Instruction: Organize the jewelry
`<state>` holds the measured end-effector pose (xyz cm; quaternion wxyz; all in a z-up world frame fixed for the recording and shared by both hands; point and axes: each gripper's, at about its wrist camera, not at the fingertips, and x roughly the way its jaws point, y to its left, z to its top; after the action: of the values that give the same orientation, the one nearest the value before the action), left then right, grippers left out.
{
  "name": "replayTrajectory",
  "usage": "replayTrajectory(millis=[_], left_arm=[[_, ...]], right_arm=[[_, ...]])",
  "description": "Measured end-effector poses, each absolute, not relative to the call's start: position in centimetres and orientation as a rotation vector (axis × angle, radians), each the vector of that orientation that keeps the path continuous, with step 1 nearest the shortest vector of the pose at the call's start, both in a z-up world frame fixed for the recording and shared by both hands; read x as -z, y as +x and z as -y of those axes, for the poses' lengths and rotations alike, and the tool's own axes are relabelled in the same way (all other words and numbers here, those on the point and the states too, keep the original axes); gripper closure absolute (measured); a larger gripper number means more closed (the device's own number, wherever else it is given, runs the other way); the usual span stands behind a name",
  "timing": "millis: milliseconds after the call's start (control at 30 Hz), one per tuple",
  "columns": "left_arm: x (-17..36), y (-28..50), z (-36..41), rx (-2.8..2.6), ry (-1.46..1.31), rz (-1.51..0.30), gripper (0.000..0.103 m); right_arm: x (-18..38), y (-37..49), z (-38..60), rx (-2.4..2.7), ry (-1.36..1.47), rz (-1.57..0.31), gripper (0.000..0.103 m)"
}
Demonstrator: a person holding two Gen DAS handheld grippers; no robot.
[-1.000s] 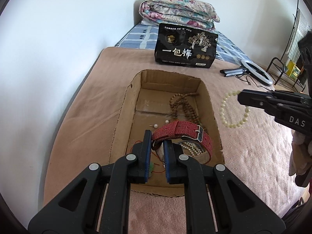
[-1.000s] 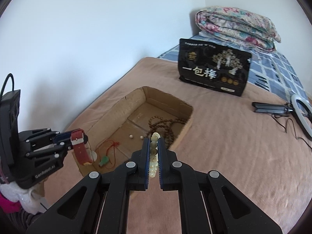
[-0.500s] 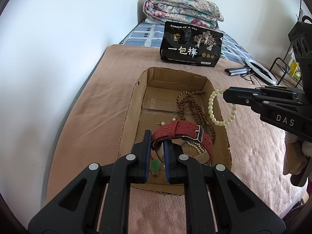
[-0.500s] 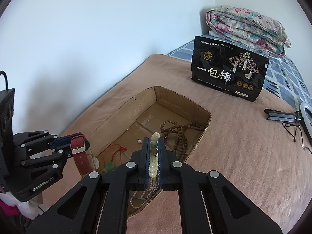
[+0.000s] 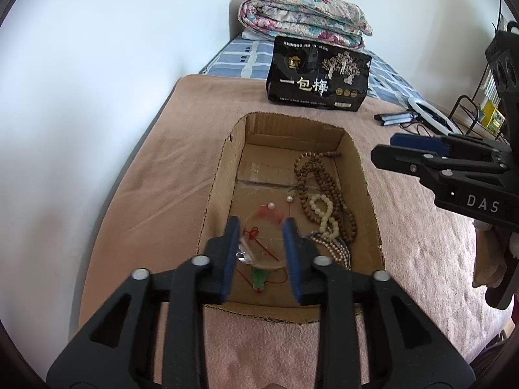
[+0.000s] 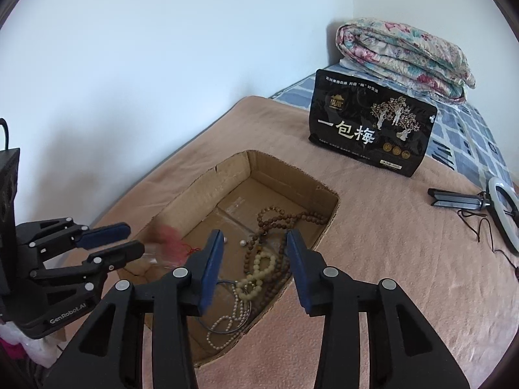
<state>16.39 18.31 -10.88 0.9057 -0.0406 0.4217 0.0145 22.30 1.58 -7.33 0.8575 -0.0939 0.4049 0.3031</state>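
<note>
Hovering over the cardboard box, the left gripper and right gripper both stand spread and empty. Half a second ago they pinched a red watch and cream bracelet; the bracelet now lies inside on the brown beads.

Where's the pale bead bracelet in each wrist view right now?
Left wrist: pale bead bracelet lies in the cardboard box, right of centre, over the brown bead necklace.
Right wrist: bracelet lies between the open tongs.
Shared landmark: the black snack bag.
</note>
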Motion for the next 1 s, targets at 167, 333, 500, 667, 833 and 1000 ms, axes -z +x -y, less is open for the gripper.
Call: replayTrajectory(millis=[167, 333, 500, 667, 833, 1000], left_arm=[[10.6, 16.0, -18.2, -0.036, -0.086, -0.865, 0.069], [9.9, 15.7, -17.8, -0.032, -0.071, -0.852, 0.069], [8.4, 14.7, -16.7, -0.025, -0.05, -0.82, 0.069], [6.5, 13.2, -15.5, -0.017, -0.039, -0.778, 0.069], [4.8, 11.8, -14.0, -0.009, -0.023, -0.747, 0.069], [3.0, 10.1, -12.4, -0.017, 0.003, -0.706, 0.064]], right_arm=[[7.1, 22.2, -1.0, -0.618, -0.196, -0.851, 0.058], [6.3, 21.4, 0.0, -0.607, -0.196, -0.833, 0.054], [5.1, 20.1, 1.4, -0.591, -0.194, -0.813, 0.054], [3.6, 18.7, 3.1, -0.577, -0.183, -0.788, 0.054], [2.1, 17.0, 4.9, -0.564, -0.171, -0.762, 0.054], [0.9, 15.3, 6.4, -0.548, -0.168, -0.736, 0.047]])
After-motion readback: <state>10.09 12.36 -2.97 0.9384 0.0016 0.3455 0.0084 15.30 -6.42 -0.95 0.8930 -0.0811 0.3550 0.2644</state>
